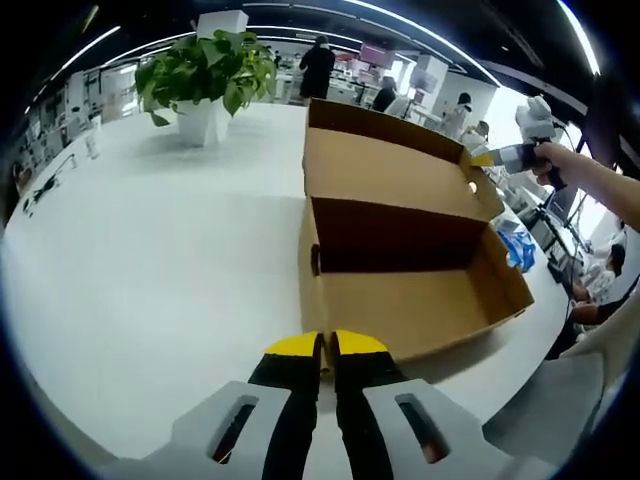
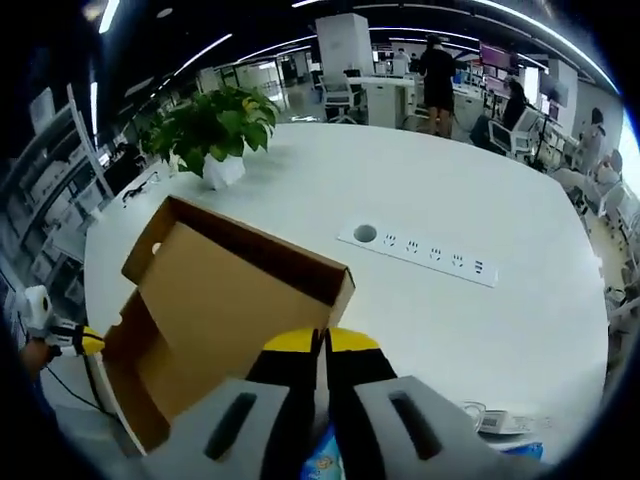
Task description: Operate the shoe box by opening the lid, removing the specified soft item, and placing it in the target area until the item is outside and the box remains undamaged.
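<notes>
A broad white table (image 1: pixel 150 270) in an open office carries everything here.

In the left gripper view, the left gripper (image 1: pixel 326 345) rises from the bottom edge, its yellow-tipped jaws pressed together with nothing between them, the tips just short of the near wall of the box (image 1: pixel 400 300). The cardboard box stands open and its inside looks bare brown. Its lid (image 1: pixel 385 165) is folded back flat behind it, toward the far side of the table. At the lid's right corner the right gripper (image 1: pixel 490 158) reaches in from the right, held by a hand (image 1: pixel 552 158); its yellow tip touches the lid's edge. Beyond the box a leafy plant (image 1: pixel 205 70) in a white pot stands well apart, and people stand further off among desks.

In the right gripper view, the right gripper (image 2: pixel 322 345) also has its jaws closed, tips just over the rim of the lid (image 2: pixel 230 300); whether they pinch the cardboard I cannot tell. Something blue with print (image 2: pixel 325 465) shows low between the jaws, too hidden to name. The left gripper (image 2: pixel 70 338) sits at the far left. A white power strip (image 2: pixel 420 252) is set in the table past the lid, and the plant (image 2: pixel 210 125) stands further back.
</notes>
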`<state>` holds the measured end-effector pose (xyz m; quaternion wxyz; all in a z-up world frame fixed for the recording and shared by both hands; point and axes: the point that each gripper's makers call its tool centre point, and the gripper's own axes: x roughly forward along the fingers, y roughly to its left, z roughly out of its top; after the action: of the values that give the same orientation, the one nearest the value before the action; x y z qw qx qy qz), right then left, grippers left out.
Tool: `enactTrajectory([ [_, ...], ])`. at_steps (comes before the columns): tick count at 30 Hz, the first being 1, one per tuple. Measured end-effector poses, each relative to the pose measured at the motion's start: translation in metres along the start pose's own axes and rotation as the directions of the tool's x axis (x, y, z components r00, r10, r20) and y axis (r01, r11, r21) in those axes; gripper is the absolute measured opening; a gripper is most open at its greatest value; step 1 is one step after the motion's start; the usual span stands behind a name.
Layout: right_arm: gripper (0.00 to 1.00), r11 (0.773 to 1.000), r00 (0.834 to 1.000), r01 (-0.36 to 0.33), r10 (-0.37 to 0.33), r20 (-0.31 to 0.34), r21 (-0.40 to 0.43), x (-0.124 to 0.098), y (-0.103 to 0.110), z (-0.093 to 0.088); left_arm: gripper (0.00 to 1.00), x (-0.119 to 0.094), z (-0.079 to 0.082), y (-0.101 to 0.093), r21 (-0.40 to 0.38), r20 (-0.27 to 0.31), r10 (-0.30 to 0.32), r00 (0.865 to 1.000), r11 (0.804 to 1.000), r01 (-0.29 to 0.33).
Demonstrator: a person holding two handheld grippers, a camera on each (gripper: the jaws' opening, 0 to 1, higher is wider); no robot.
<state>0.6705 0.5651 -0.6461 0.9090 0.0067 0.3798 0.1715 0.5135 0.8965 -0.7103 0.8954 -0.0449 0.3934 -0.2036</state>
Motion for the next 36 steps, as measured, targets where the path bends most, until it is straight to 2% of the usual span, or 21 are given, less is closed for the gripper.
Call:
enactTrajectory([
  [19, 0.0, 0.999, 0.99, -0.01, 0.015, 0.142, -0.034, -0.041, 0.017, 0.008, 0.01, 0.0, 0.001, 0.0, 0.004, 0.007, 0.002, 1.0, 1.0, -0.002],
  [27, 0.0, 0.999, 0.983, -0.011, 0.019, 0.183, -0.041, -0.057, 0.026, 0.003, 0.01, 0.0, 0.0, -0.001, 0.013, 0.008, -0.002, 1.0, 1.0, 0.002],
  [36, 0.0, 0.998, 0.972, -0.006, 0.02, 0.232, -0.06, -0.081, 0.044, -0.012, 0.01, -0.001, 0.0, 0.0, 0.029, 0.01, -0.011, 1.0, 1.0, 0.011],
])
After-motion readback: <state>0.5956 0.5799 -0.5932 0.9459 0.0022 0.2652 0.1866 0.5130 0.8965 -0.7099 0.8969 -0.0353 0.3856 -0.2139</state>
